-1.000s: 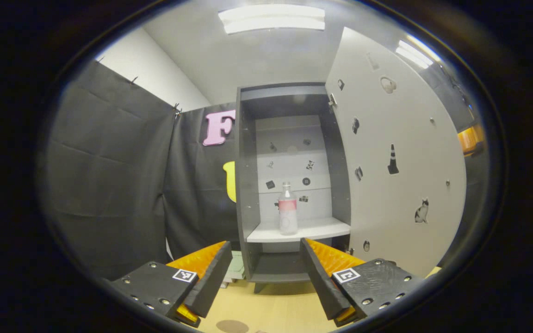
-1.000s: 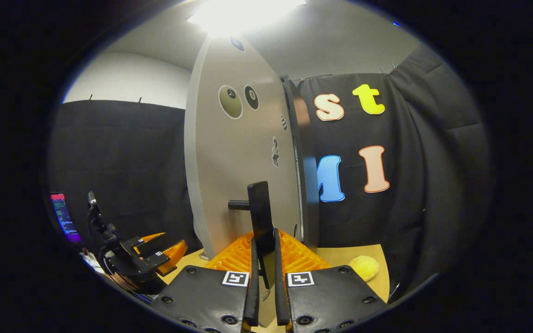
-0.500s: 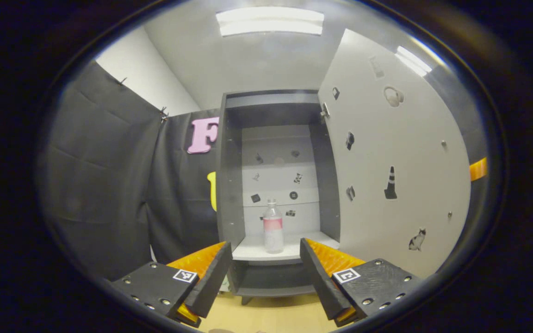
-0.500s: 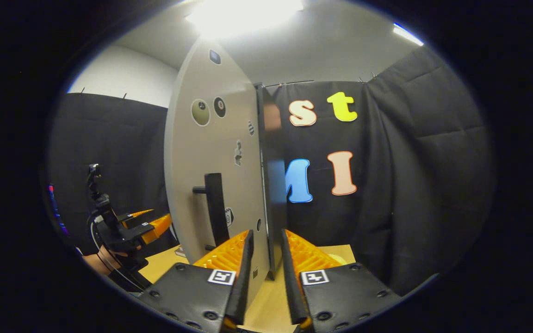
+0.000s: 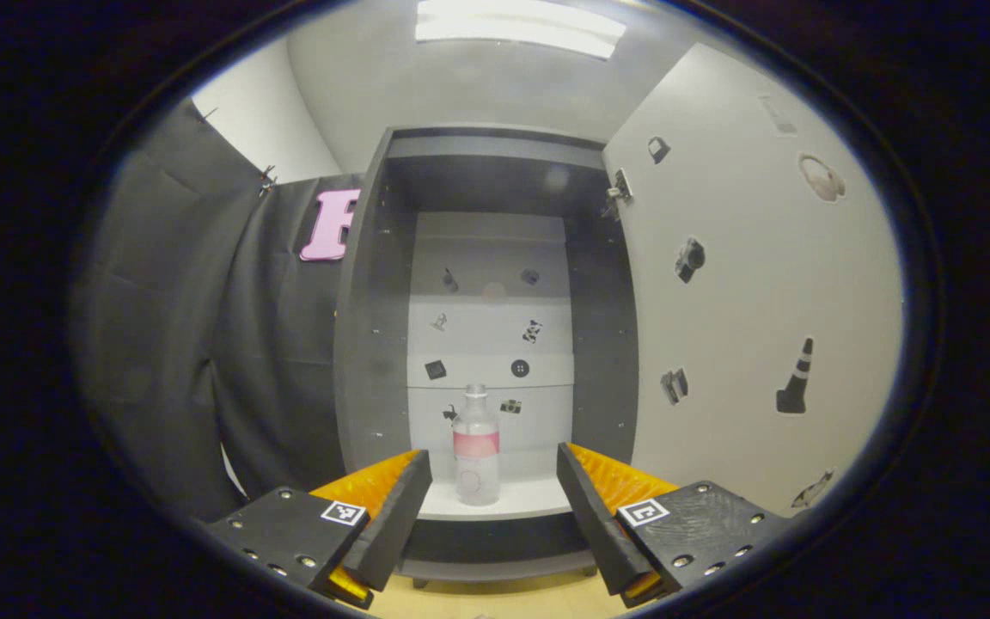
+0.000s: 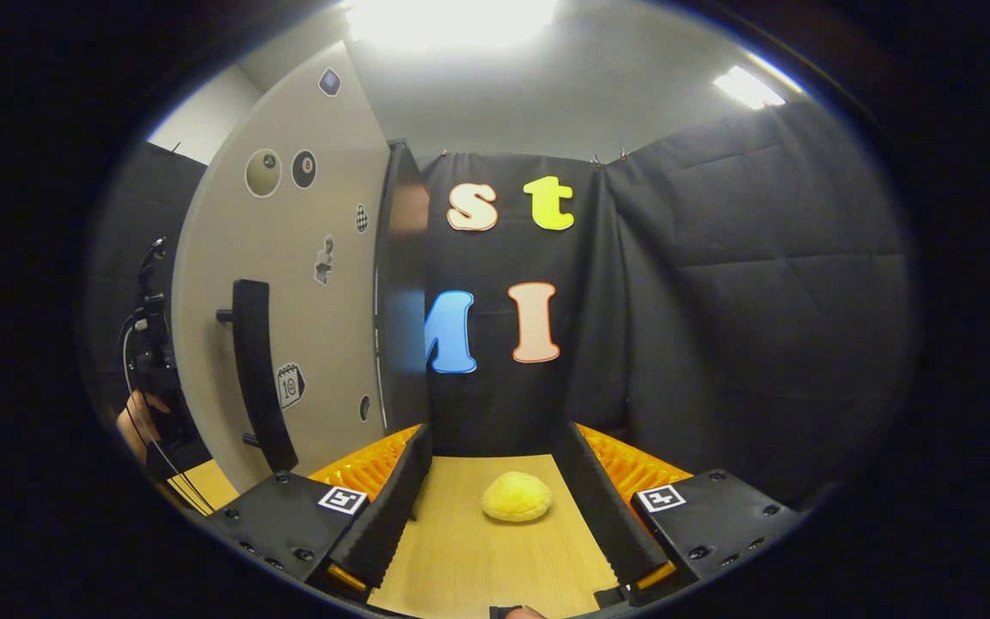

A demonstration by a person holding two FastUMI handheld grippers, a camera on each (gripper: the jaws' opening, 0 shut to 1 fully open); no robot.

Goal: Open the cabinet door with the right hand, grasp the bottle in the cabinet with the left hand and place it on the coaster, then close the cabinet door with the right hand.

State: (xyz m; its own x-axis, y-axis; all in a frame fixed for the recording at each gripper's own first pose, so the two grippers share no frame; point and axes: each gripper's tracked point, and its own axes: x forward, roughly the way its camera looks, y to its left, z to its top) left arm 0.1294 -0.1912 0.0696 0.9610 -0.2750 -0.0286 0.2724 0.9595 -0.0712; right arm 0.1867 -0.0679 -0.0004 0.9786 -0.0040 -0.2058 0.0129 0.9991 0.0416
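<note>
Cabinet door (image 5: 744, 284) stands open; left gripper (image 5: 486, 507) spread, facing the bottle (image 5: 475, 447) — right gripper (image 6: 495, 507) released, empty — grasp, placement, closing remain.

My left gripper (image 5: 488, 516) has two wedge-shaped fingers with ribbed sides. Behind each finger (image 5: 392, 520) is a flat black block with small round screws near its edges. Each block has a little white square sticker with a black pattern, close to where the finger starts. My right gripper (image 6: 495, 516) looks the same, with ribbed fingers (image 6: 388, 520), black blocks, screws and square stickers. Far off to the left of my right fingers, thin black cables hang by my other hand (image 6: 136, 421).
</note>
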